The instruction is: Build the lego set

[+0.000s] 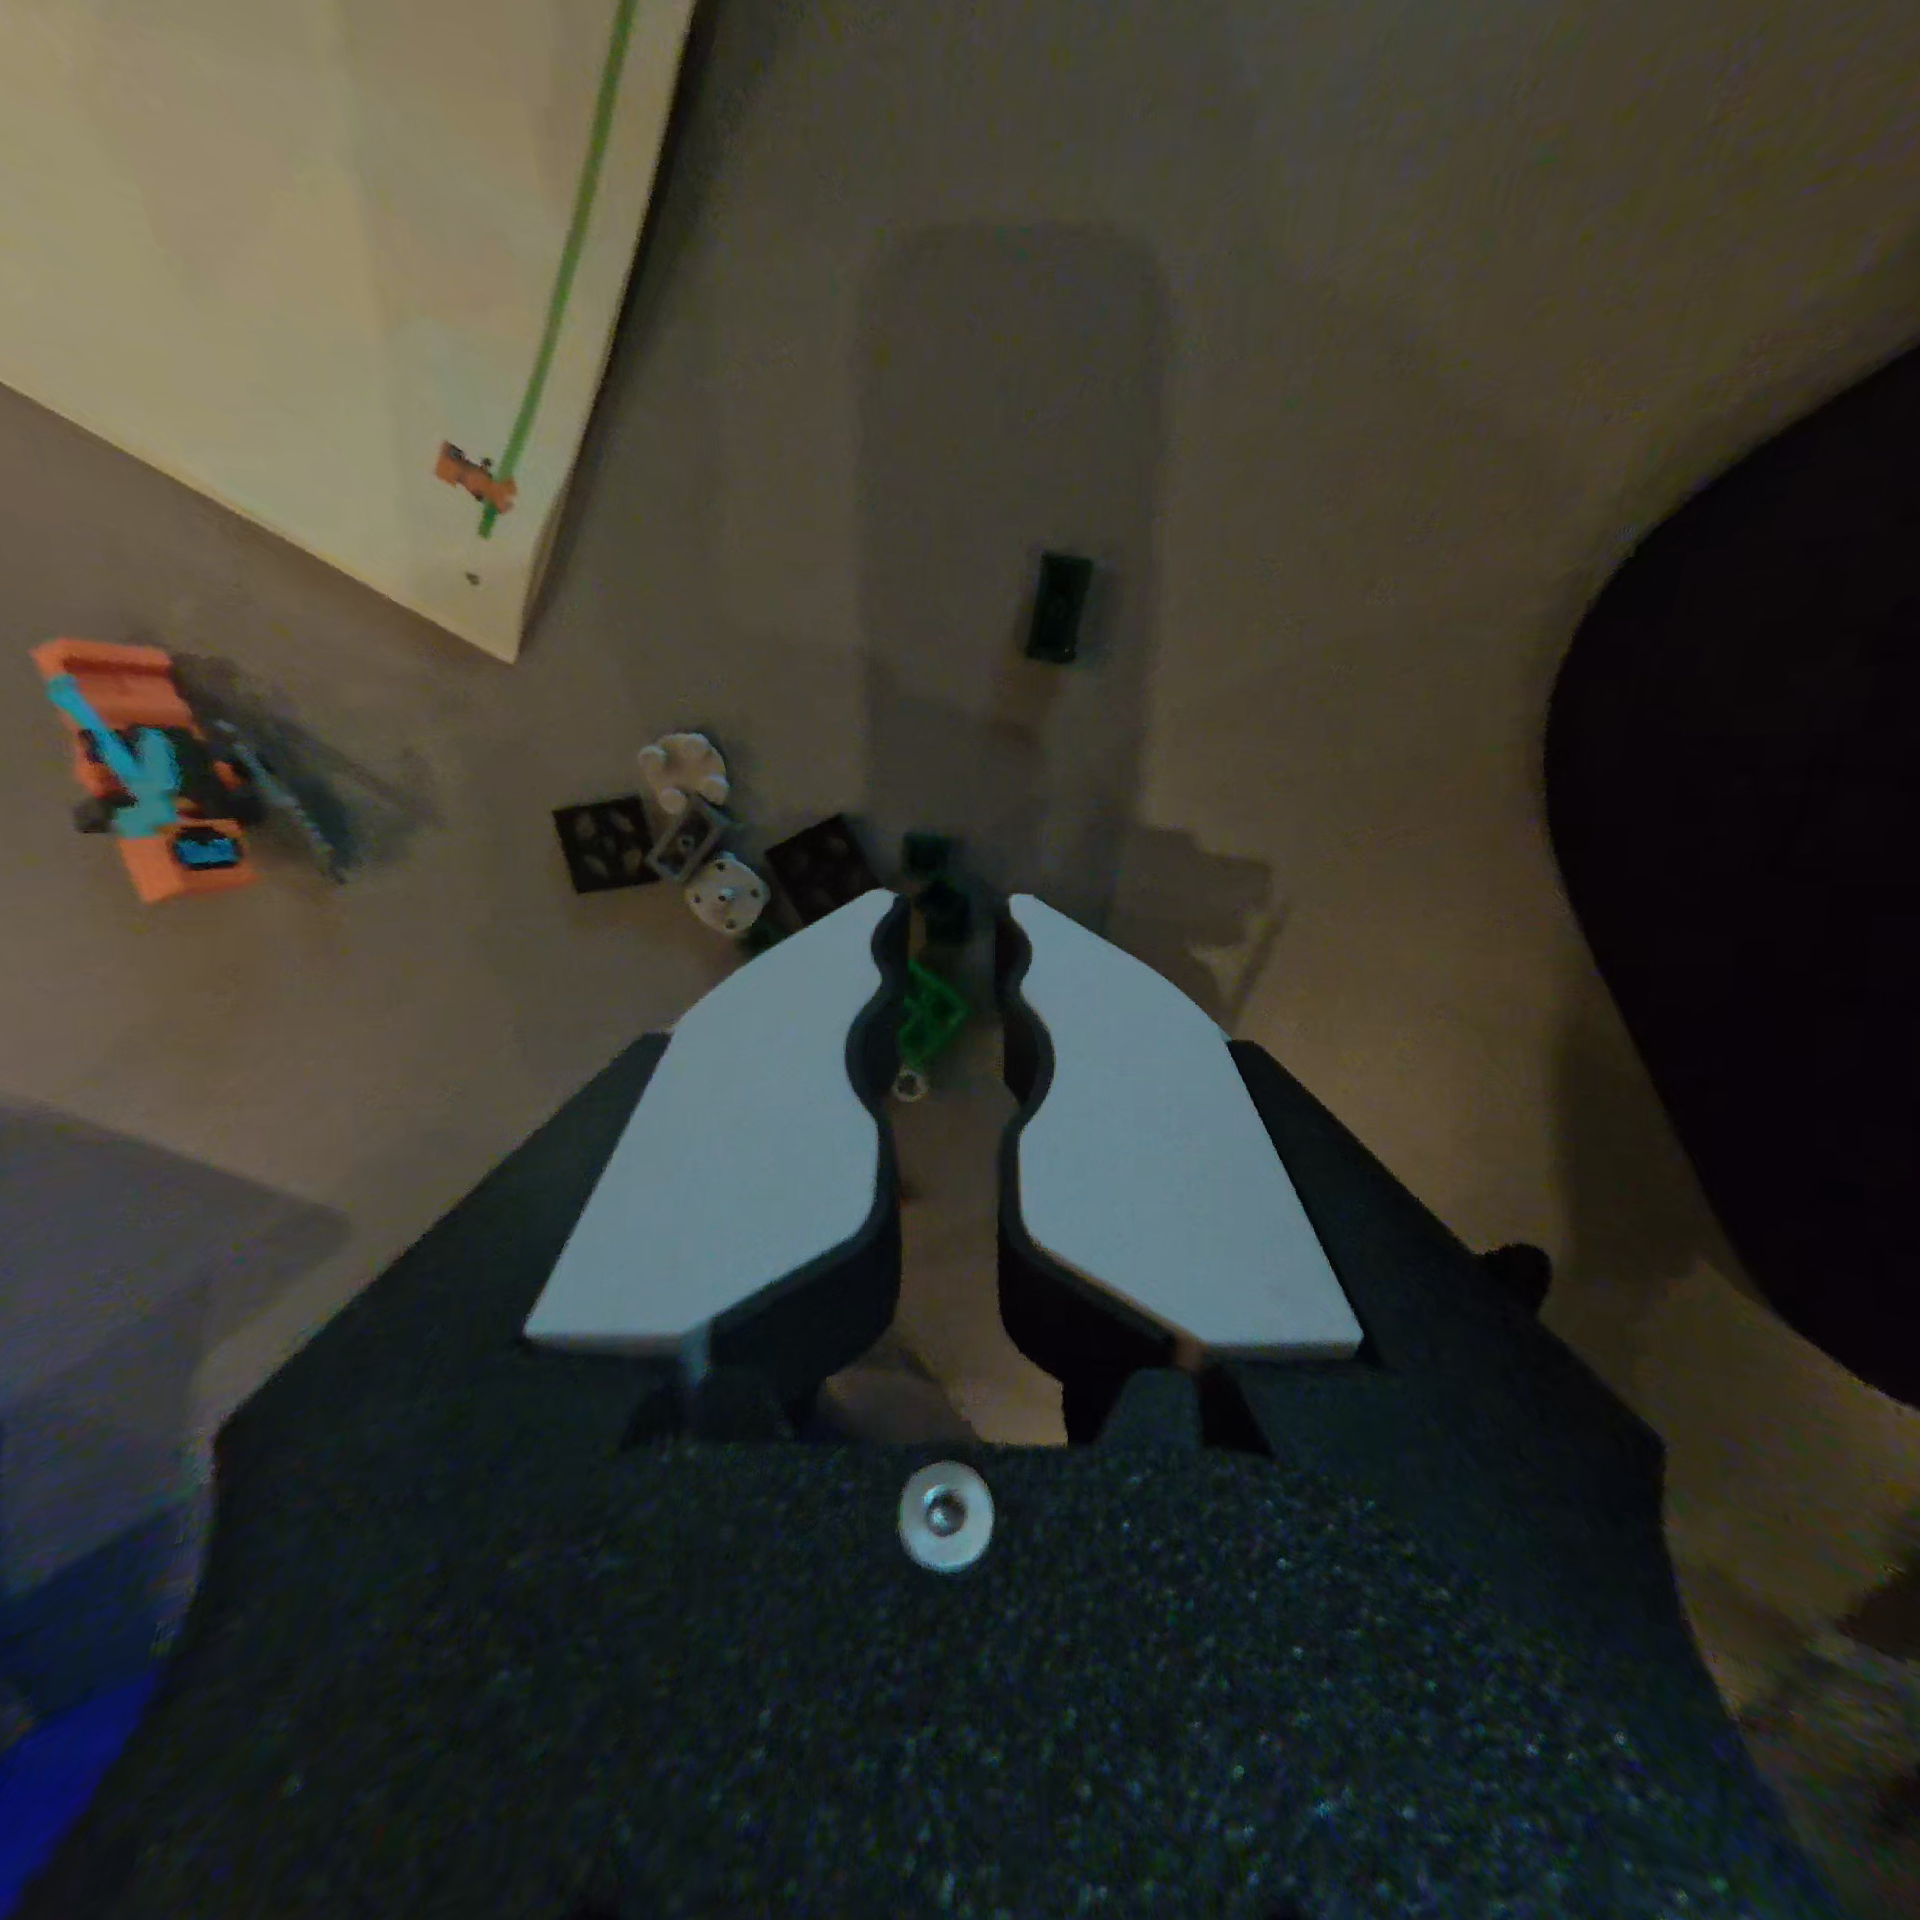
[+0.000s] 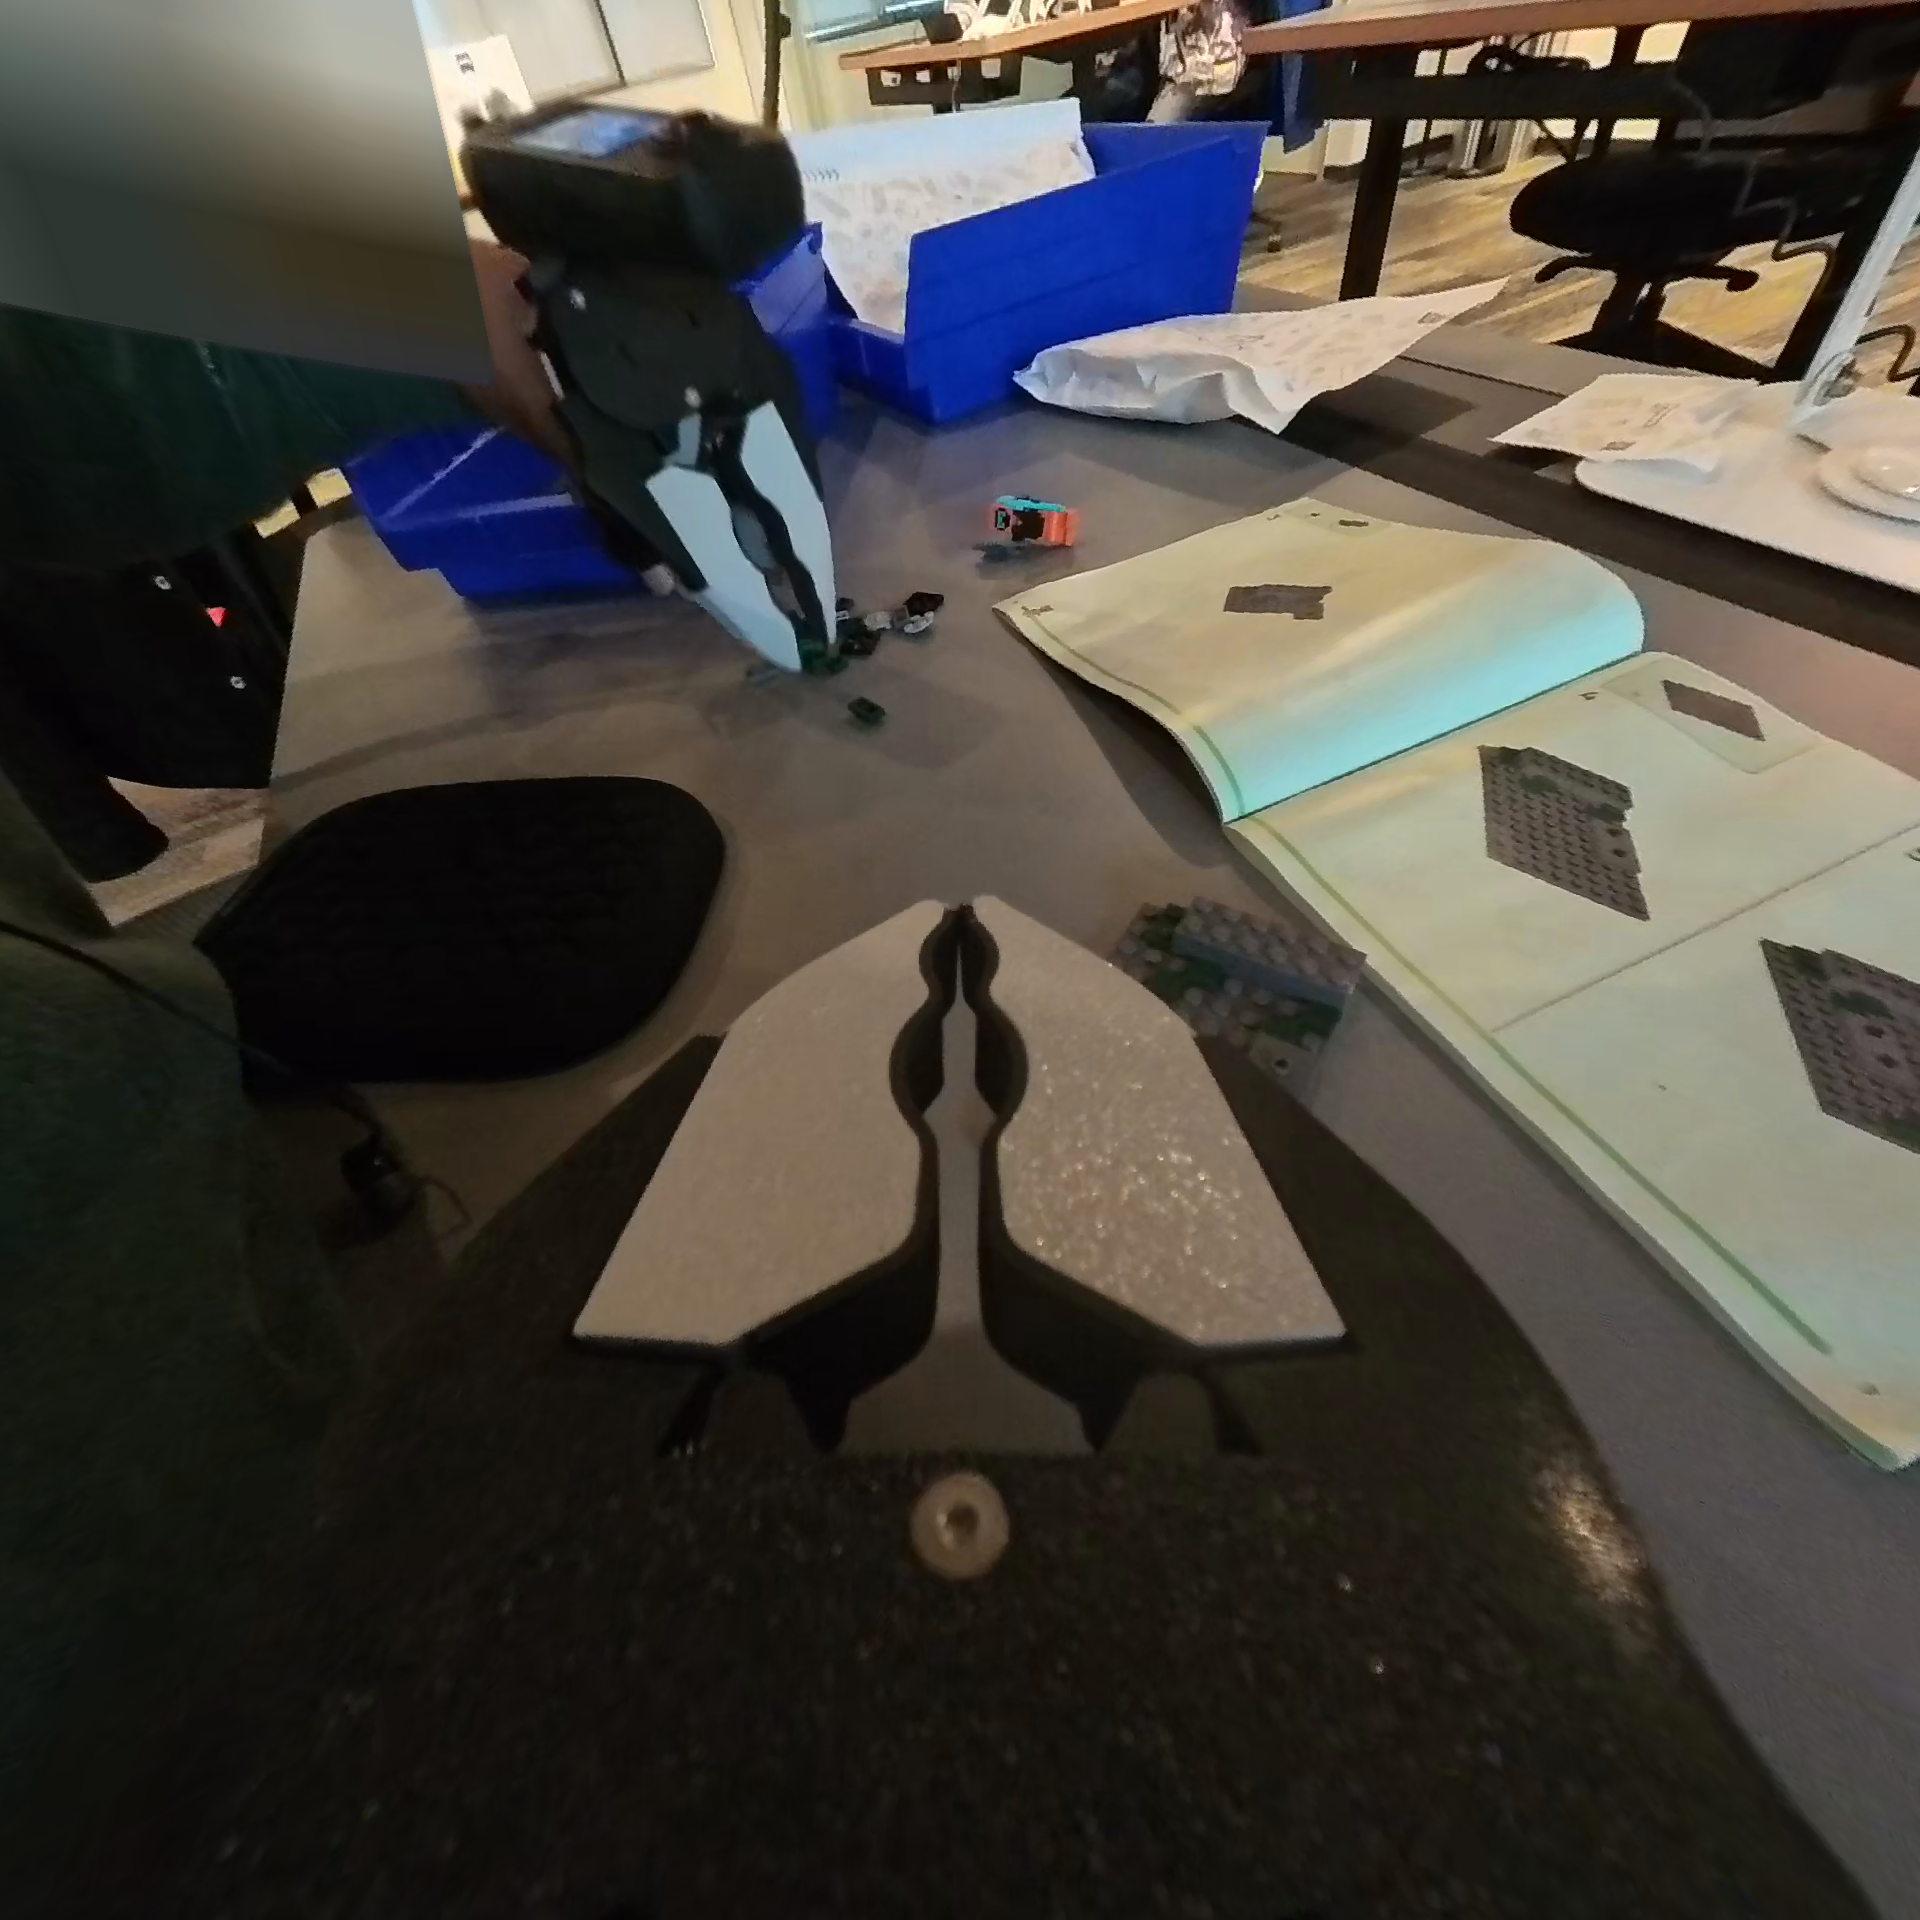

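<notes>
In the left wrist view, the left gripper (image 1: 951, 914) hung with fingers apart over small loose lego pieces (image 1: 717, 847) on the grey tabletop (image 1: 1351, 520); light, hard and slippery, they were best pinched by flat sides. In the right wrist view, the right gripper (image 2: 963, 914) had fingers together, empty, beside the grey studded plate (image 2: 1236, 971) and open instruction booklet (image 2: 1455, 831); office desks stood behind.

From the right wrist view, the open booklet (image 2: 1507, 831) lies on the table (image 2: 935, 790) at two o'clock. The studded plate (image 2: 1236, 971) sits just beside its near edge, the loose pieces (image 2: 883, 623) at twelve, and the bins (image 2: 1039, 281) behind them.
</notes>
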`<state>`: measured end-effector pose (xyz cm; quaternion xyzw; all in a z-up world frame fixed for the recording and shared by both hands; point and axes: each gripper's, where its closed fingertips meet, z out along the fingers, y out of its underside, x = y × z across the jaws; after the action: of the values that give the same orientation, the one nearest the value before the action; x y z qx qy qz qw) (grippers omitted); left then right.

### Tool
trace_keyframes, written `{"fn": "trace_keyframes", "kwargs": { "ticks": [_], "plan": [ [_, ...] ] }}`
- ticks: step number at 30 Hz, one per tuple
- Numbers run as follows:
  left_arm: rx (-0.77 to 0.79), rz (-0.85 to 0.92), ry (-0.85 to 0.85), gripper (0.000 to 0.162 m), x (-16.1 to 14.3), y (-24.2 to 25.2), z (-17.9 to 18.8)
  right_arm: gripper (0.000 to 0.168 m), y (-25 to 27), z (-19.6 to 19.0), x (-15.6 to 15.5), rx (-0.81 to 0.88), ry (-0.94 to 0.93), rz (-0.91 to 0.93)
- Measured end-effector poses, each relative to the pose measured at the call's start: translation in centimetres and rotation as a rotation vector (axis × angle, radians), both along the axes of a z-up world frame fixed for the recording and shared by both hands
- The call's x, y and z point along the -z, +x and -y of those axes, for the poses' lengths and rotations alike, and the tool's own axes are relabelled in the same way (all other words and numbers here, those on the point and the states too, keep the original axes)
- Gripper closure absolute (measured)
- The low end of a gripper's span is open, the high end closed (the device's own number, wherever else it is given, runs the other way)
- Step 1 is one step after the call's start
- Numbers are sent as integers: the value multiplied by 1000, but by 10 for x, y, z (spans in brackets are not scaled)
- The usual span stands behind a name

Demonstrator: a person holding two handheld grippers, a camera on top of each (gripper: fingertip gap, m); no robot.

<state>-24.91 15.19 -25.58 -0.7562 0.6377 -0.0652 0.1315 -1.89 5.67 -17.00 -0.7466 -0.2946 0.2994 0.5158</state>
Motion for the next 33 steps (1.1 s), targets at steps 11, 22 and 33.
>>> {"fn": "trace_keyframes", "kwargs": {
  "ticks": [11,22,33],
  "plan": [
    [-31,6,-52,154,4,-2,1,168,1,0,-1,4,5,-2],
    [21,106,10,154,-15,21,10,168,1,1,-3,6,14,-5],
    [232,276,19,154,-30,121,55,168,8,3,-15,28,57,-12]
  ]
}}
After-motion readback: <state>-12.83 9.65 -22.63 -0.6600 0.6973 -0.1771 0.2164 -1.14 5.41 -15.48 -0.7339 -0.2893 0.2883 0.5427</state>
